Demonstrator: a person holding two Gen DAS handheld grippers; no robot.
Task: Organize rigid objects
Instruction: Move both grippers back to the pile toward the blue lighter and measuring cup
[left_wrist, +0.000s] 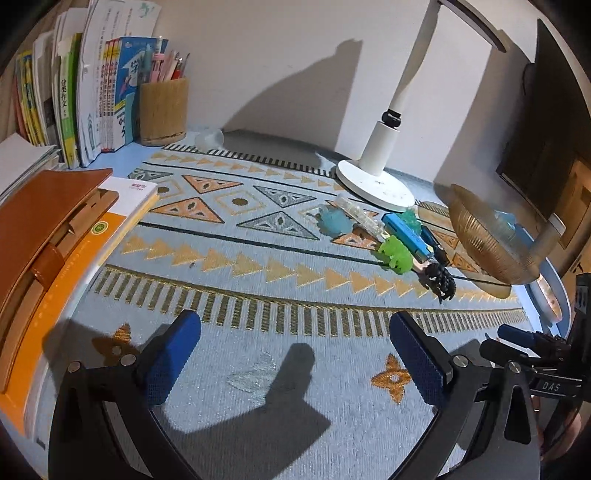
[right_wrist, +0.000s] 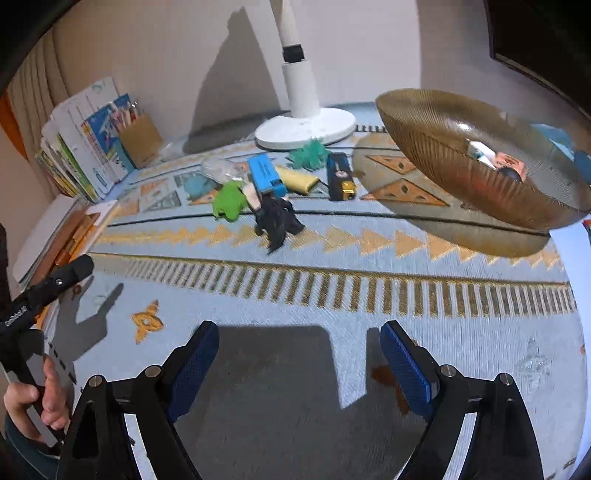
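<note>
Approach step, I judge. Left claw (left_wrist: 295, 354) and right claw (right_wrist: 299, 363) both wide, empty. Toys cluster beside amber bowl (right_wrist: 443, 147) on desk. Next: right claw onto black figure (right_wrist: 277, 221).

both tongs pointed forward and downward. the left tongs (left_wrist: 295, 354) stood wide apart with nothing between the blue pads. the right tongs (right_wrist: 299, 362) were parted too, empty. a hand (right_wrist: 33, 402) gripped the left handle.
</note>
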